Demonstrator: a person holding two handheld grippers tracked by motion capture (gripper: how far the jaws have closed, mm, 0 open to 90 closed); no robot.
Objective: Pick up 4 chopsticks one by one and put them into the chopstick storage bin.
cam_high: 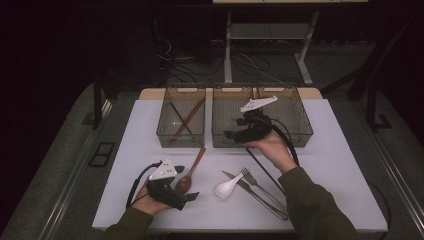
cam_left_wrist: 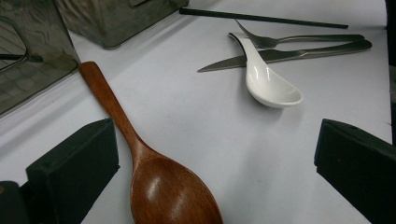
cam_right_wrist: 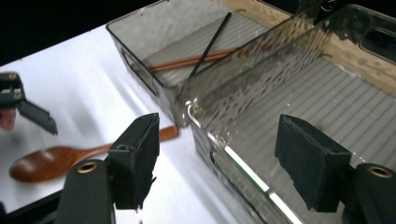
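Between the left gripper's wide-apart jaws, a glossy reddish-brown wooden spoon lies flat on the white table, bowl up. Over the middle clear bin, the right gripper hovers open, empty.

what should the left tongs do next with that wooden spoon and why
Probably ease the left tongs down and close on the wooden spoon. Its bowl already lies between the open jaws, untouched, on the white table, while the right tongs hang open and empty over the middle bin.
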